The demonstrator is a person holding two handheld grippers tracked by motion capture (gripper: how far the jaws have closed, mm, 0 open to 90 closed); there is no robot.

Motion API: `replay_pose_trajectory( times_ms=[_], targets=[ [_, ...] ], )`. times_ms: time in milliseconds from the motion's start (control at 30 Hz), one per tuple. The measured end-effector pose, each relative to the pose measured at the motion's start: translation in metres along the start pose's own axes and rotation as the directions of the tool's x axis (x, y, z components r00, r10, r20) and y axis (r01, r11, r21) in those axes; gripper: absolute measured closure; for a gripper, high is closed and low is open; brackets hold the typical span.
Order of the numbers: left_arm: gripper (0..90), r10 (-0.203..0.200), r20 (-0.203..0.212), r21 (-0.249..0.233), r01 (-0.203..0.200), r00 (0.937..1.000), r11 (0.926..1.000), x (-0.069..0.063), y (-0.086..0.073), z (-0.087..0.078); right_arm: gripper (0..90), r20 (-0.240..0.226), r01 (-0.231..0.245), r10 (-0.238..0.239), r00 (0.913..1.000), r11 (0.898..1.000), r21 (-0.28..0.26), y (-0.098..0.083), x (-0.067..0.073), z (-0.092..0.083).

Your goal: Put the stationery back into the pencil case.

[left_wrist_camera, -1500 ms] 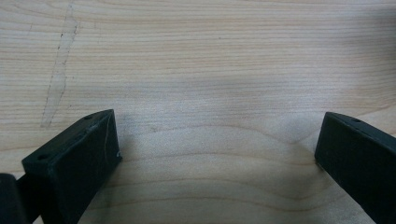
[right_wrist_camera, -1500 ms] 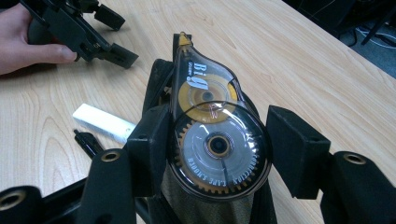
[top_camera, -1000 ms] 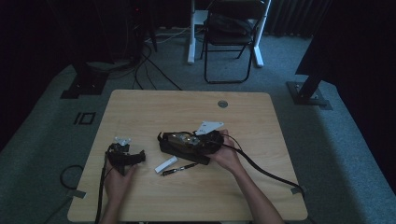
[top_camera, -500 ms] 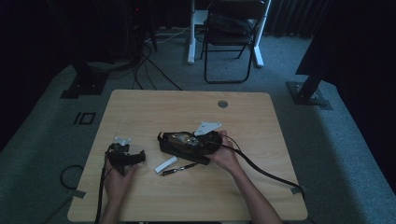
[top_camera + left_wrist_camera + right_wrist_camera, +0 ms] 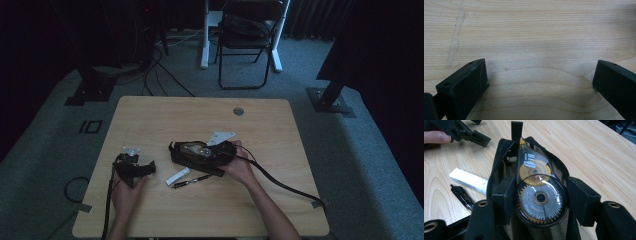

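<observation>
Tongs sit on both sides of the counter [image 5: 150, 110] in the high view. The right tongs [image 5: 209, 151] lie over a black pouch [image 5: 186, 156] near the middle, because the person is putting a tape roller into it. The left tongs [image 5: 142, 169] rest low on the wood, well apart from the pouch, as if waiting. A white stick [image 5: 178, 176] and a black pen [image 5: 192, 180] lie just beside the pouch, on the side near the person, maybe next to go in. The room is dark, so the pouch looks like one black lump and its opening is hard to see from up here.

In the left gripper view, the left tongs [image 5: 539, 82] stand wide open with nothing but bare wood between them. Both tips are cut off by the edges.

In the right gripper view, the right tongs [image 5: 540, 197] squeeze the tape roller [image 5: 537, 195] by its round fat end, one pad on each side. The thin nose of the roller points away, into the open pouch [image 5: 499, 157], so it can slide in nose first. The pouch mouth gapes around it. I cannot tell how deep the pouch goes, since the roller hides the inside. The white stick [image 5: 467, 180] and the pen [image 5: 461, 196] are partly hidden behind the tongs. The left tongs [image 5: 464, 132] show at the top corner, with a fingertip [image 5: 436, 137] beside them.
</observation>
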State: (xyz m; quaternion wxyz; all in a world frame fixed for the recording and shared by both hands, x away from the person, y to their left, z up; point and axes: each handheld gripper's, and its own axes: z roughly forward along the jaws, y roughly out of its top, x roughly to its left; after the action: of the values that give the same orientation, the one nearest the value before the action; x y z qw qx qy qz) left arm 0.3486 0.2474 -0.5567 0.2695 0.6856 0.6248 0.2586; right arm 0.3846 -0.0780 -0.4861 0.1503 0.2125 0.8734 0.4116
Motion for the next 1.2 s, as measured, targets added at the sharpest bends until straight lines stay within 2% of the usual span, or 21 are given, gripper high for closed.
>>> replay_pose_trajectory(
  times_ms=[1200],
  targets=[
    [0.0,0.004,0.000,0.003,-0.004,1.0000,1.0000,0.000,0.000,0.000,41.5,-0.014,0.008,-0.007,0.9999,0.998,0.066,-0.007,0.001,0.015]
  ],
)
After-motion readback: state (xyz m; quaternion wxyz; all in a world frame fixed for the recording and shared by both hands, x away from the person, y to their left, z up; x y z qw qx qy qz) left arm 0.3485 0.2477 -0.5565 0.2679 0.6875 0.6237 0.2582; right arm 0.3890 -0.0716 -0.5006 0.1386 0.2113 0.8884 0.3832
